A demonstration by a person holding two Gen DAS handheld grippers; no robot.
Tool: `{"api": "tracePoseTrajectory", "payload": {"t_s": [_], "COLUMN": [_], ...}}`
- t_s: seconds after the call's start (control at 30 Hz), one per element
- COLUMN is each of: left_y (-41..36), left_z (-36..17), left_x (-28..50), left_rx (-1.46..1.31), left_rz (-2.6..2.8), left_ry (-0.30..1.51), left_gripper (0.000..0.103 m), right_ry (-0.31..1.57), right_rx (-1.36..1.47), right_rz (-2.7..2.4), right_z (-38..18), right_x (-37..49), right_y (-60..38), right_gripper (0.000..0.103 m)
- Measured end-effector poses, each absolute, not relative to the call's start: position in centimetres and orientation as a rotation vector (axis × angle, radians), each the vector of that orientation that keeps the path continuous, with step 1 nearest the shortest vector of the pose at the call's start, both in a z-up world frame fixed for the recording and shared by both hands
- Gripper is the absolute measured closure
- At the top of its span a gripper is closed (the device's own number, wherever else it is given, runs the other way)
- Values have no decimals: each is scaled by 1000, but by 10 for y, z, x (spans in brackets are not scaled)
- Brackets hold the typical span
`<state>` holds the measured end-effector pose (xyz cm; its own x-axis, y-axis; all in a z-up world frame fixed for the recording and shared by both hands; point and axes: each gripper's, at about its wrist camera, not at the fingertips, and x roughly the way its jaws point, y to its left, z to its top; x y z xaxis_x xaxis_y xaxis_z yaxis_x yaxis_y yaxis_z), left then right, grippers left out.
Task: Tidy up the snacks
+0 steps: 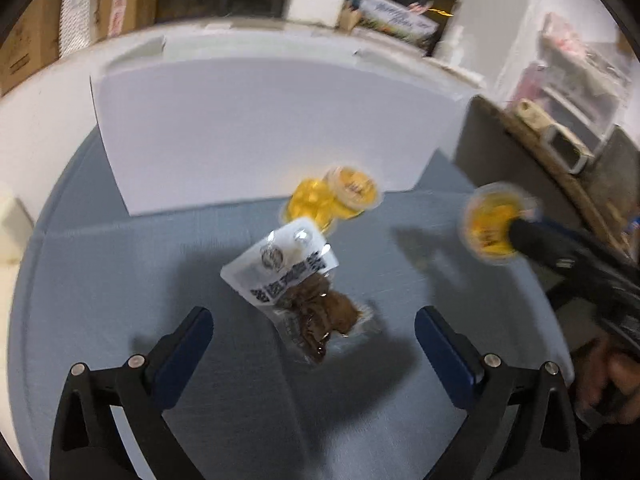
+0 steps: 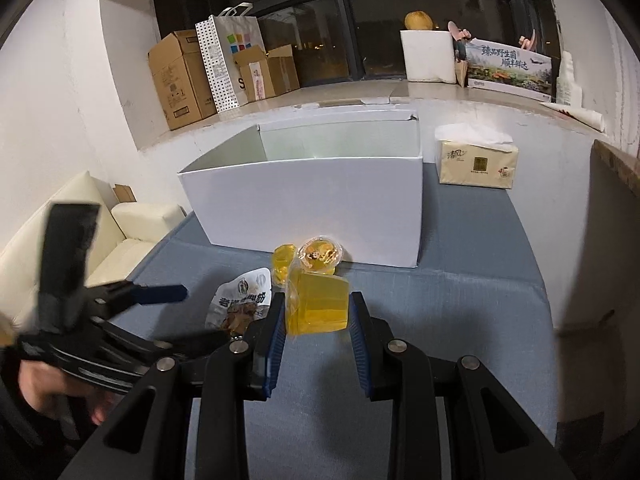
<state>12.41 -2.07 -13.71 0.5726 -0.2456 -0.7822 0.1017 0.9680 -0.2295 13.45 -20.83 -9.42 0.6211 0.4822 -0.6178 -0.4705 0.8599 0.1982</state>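
Observation:
A clear snack packet with brown pieces and a white label lies on the blue-grey tabletop. My left gripper stands wide open just before it, with the pads clear of it. In the right wrist view that left gripper hovers over the packet. My right gripper is shut on a yellow jelly cup, held above the table; in the left wrist view this cup shows at the right. Two more yellow jelly cups sit against the front wall of an open white box.
A tissue pack lies right of the box. A brown board stands at the table's right edge. A cream sofa is beyond the left edge. Cardboard boxes and a paper bag sit on the sill behind.

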Motion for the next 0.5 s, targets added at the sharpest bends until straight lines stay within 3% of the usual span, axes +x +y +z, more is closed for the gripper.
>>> {"api": "tracePoseTrajectory", "payload": {"t_s": [0.2, 0.3, 0.5], "left_y": [-57, -57, -32], "left_z": [-153, -148, -138], "left_x": [140, 136, 127], "left_rx": [-55, -25, -96], "left_rz": [-110, -115, -200], "left_ry": [942, 908, 912], "left_gripper": [2, 46, 61], "right_ry": [710, 711, 711], "right_rx": [34, 36, 38], "right_rz": [530, 526, 530], "right_z": [-94, -95, -95], "right_x": [131, 130, 128], "right_y": [-218, -221, -217], "right_gripper": [70, 70, 70]}}
